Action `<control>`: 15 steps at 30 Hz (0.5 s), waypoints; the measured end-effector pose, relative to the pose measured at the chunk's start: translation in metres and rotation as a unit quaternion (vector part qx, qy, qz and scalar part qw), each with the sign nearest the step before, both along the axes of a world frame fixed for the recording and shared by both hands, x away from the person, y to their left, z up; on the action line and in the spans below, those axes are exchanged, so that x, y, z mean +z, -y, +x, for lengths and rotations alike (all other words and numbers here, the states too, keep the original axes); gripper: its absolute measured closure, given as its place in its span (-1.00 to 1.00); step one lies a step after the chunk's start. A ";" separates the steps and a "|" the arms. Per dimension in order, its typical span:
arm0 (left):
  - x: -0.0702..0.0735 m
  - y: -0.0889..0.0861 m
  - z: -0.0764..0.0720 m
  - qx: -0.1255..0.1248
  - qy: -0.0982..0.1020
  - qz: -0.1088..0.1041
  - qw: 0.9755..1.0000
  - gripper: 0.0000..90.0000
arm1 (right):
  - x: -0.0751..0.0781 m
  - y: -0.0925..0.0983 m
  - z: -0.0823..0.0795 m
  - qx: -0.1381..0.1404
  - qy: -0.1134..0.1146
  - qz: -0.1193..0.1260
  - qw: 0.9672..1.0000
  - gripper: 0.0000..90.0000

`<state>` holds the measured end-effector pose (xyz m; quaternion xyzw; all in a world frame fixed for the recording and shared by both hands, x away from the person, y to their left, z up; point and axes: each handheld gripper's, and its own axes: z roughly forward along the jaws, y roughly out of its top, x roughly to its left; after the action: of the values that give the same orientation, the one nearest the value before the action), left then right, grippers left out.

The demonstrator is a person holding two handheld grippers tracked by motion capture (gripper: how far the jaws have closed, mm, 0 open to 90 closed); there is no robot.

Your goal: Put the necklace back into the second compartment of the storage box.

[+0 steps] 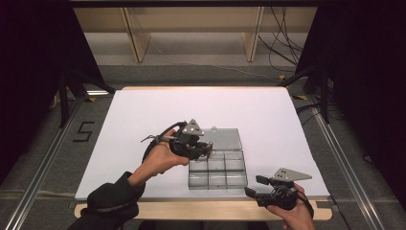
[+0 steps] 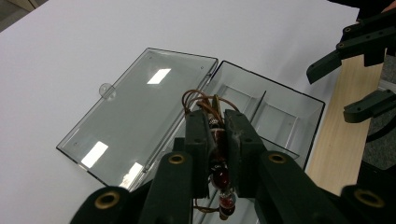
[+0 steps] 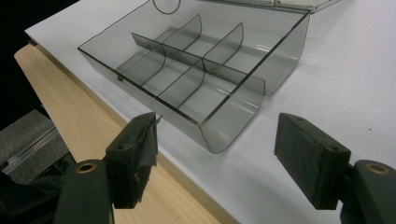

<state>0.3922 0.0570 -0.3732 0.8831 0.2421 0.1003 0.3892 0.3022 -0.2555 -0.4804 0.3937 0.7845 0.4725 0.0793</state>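
Left gripper [image 2: 215, 140], jaws clamped on a wire bundle [image 2: 205, 103], hovers over the box [image 1: 218, 172]; next, lower and release. Right gripper [image 3: 229, 158] waits, jaws apart.

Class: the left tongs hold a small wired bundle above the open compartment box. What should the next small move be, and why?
Probably lower the left tongs into a compartment of the box, then open them. They are shut on the wired bundle, the lid lies open, and the compartments look empty.

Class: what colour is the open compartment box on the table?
Smoky transparent grey box, best in the right gripper view.
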 end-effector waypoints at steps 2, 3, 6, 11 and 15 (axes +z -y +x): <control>-0.002 0.003 0.001 -0.004 -0.003 0.001 1.000 0.77 | 0.001 0.000 0.000 -0.001 -0.001 -0.002 1.000 -0.31; -0.003 0.005 0.003 -0.012 0.003 0.005 1.000 0.77 | -0.001 0.000 0.000 0.000 0.001 -0.001 1.000 -0.31; -0.007 0.011 0.004 -0.008 -0.006 0.002 1.000 0.77 | 0.000 0.000 0.000 0.000 0.001 -0.003 1.000 -0.31; -0.015 0.019 0.008 -0.012 -0.011 0.008 1.000 0.77 | 0.000 0.000 0.000 0.000 -0.001 -0.001 1.000 -0.31; -0.023 0.024 0.012 -0.021 -0.016 0.021 0.999 0.77 | 0.000 0.000 0.000 0.000 -0.001 0.000 1.000 -0.31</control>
<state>0.4038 0.0334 -0.3957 0.8972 0.2279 0.0834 0.3689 0.3018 -0.2556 -0.4803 0.3942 0.7848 0.4718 0.0780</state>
